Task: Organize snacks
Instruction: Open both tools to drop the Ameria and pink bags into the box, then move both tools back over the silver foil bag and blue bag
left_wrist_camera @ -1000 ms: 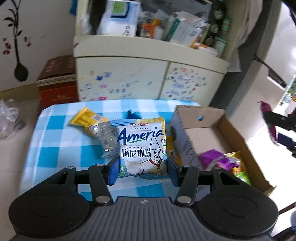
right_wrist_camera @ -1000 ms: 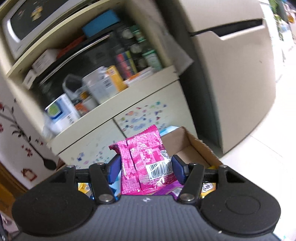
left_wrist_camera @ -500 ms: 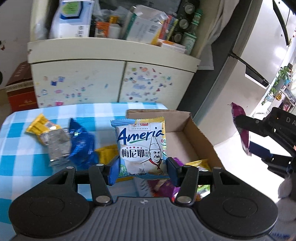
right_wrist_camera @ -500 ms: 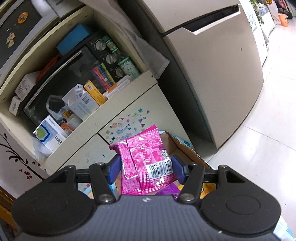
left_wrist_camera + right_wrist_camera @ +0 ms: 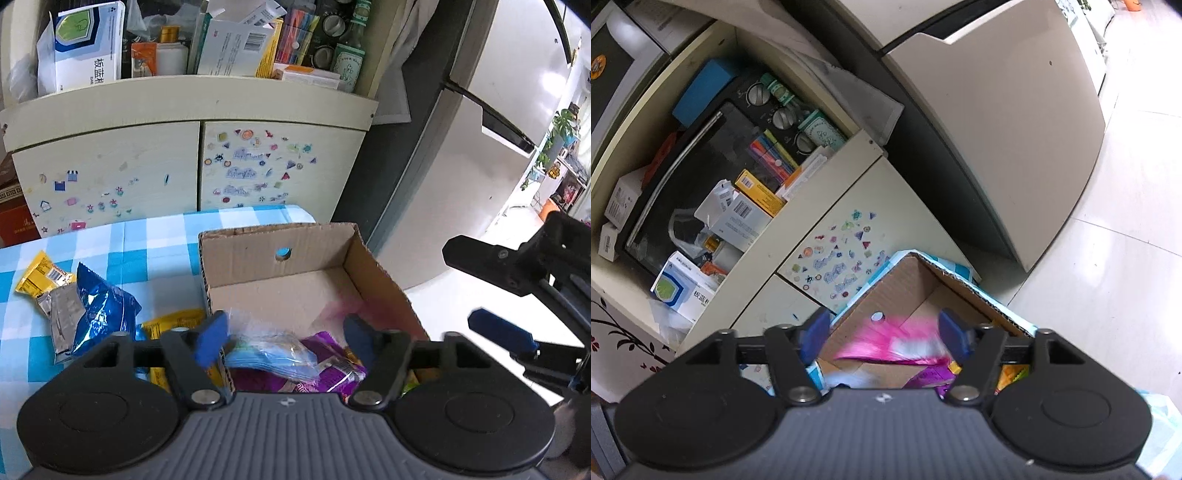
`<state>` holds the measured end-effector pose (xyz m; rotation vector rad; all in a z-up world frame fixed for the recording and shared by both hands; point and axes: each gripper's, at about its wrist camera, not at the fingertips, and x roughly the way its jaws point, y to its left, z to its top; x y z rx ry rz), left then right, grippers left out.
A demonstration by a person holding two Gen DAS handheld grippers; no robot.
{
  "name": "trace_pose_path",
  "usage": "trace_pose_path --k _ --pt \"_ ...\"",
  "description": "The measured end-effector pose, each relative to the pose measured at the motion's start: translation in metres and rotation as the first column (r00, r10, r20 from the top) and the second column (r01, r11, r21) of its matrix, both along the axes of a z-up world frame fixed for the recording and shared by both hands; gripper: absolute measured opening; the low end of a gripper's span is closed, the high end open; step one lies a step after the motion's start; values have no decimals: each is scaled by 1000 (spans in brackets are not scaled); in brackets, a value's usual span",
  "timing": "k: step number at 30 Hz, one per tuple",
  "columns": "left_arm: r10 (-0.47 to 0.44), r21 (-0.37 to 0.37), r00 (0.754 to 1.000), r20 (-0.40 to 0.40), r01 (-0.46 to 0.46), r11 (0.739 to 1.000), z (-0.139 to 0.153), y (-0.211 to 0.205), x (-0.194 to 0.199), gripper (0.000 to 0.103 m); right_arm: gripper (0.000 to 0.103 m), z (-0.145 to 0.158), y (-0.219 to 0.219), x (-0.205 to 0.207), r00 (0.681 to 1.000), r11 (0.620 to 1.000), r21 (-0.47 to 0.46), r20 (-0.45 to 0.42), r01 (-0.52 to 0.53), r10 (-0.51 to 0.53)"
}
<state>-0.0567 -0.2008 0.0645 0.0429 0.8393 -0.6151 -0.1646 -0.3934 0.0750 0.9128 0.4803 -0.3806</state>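
Left gripper (image 5: 282, 332) over near end of cardboard box (image 5: 280, 254), fingers spread, nothing between them. Light-blue snack packet (image 5: 273, 352) blurred just below, lying flat on purple packets (image 5: 332, 365) in box, long axis across box. Right gripper (image 5: 882, 334) fingers also apart; pink packet (image 5: 890, 345) blurred between them, over box, not clamped, long axis side to side. Blue packet (image 5: 99, 310), silver packet (image 5: 59, 314), yellow packet (image 5: 40, 277) at tabletop's left edge. Cupboard (image 5: 184, 147) beyond.

The cardboard box (image 5: 314, 258) sits on the table (image 5: 155, 236) before the cabinet (image 5: 184, 166), loose snack packets (image 5: 92, 310) to its left
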Motion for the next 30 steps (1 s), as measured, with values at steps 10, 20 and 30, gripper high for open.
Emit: trace_pose_path --k 10,20,30 --pt "64 -11 998 26 -64 998 18 42 22 83 78 1 7 7 997 998 -1 20 -71 71" --pt "238 8 970 38 -239 971 27 121 64 86 78 12 37 21 972 973 -80 71 -218 224" --pt "290 49 956 36 -291 955 10 149 91 90 78 15 78 39 927 911 -213 48 -353 371"
